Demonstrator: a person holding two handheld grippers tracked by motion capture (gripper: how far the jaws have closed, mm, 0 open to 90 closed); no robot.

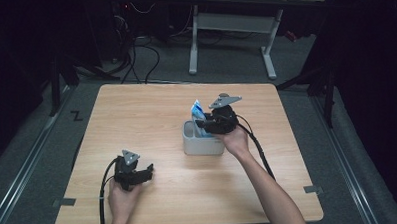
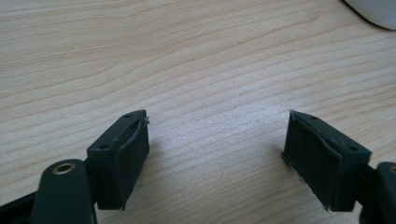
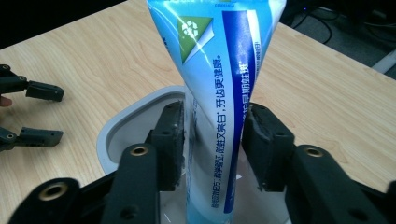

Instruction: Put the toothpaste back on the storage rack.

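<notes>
Pale worktop [image 1: 151,113] carried a white holder [image 1: 202,143]. Right gripper [image 3: 212,140] fingers stood half-open (barely clear) around the toothpaste tube [image 3: 212,70]; left gripper [image 2: 217,154] gaped empty. Released crooked, the tube might topple out.

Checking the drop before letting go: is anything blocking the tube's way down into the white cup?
Nothing visible. The tube stands upright with its lower end already inside the cup, between the right tool's jaws; no other item shows in the cup.

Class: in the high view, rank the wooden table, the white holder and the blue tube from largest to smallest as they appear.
1. wooden table
2. white holder
3. blue tube, partly hidden inside the holder
</notes>
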